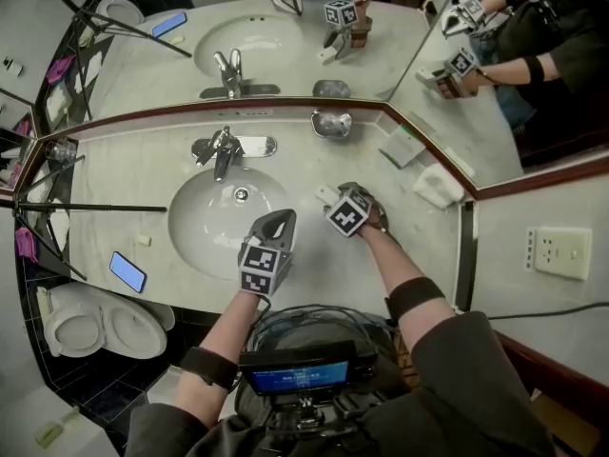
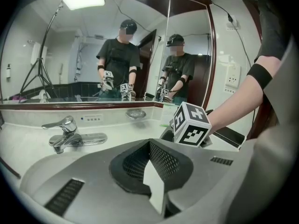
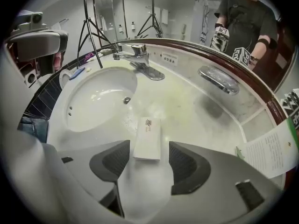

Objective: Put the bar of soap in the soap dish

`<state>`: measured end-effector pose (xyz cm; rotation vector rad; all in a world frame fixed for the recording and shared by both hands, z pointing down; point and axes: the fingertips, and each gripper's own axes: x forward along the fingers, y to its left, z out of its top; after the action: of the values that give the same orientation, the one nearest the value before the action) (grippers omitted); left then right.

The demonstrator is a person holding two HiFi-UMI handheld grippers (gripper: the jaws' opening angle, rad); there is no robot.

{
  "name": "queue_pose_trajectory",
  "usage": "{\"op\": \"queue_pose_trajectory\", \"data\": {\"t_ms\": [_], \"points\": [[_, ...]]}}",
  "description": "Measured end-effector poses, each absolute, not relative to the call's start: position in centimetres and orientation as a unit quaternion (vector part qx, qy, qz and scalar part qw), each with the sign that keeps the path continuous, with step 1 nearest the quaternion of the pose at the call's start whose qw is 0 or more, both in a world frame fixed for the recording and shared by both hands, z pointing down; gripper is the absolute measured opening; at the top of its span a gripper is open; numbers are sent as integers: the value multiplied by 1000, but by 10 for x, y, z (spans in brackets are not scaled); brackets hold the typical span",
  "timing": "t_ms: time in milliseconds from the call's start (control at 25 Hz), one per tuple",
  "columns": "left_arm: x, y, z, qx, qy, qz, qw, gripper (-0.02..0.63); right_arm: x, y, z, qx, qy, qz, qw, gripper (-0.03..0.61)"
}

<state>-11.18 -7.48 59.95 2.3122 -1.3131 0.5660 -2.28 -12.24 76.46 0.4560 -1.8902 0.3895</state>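
The right gripper [image 3: 148, 149] points steeply down at the worktop [image 3: 187, 111] with its jaws spread wide. The bar of soap [image 3: 147, 139], a flat white rectangle, lies between them, lengthwise along the jaws, with a gap on both sides, so nothing is pinched yet. It sits just beside the rim of the basin [image 3: 93, 101], and that is the main hazard. If 1 pad meets the soap before the other, the bar may skid or swivel on the smooth stone and slip towards the bowl. Only the near half of the bar sits between the pads, so a shallow bite could let the far end droop or twist out once it is lifted. A hard squeeze on a slick flat surface could also squirt it forward. The soap dish [image 3: 217, 78] stands well apart at the back of the worktop, close under the mirror. The carry is therefore long, and a weak hold has time to fail. The dish looks shallow, so a tilted release could leave the bar hanging over its edge. The left gripper [image 2: 154, 167] is pressed together, holds nothing and hangs over the near side of the basin. It is clear of the likely path unless it drifts right.
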Motion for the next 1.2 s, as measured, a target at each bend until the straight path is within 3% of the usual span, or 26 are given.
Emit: {"op": "queue_pose_trajectory", "data": {"t_ms": [80, 200, 560, 880, 1200], "points": [[-112, -75, 601, 831, -472, 205, 212, 0, -26, -121, 768, 188, -796, 174, 548, 287], [-111, -73, 602, 830, -471, 208, 213, 0, -27, -118, 767, 195, -794, 194, 542, 207], [-110, -70, 606, 829, -470, 214, 214, 0, -22, -124, 754, 224, -812, 195, 503, 199], [-105, -70, 604, 832, -466, 217, 207, 0, -14, -143, 690, 277, -847, 183, 414, 199], [-101, -79, 598, 834, -468, 218, 193, 0, 23, -140, 627, 352, -873, 185, 283, 201]]}}
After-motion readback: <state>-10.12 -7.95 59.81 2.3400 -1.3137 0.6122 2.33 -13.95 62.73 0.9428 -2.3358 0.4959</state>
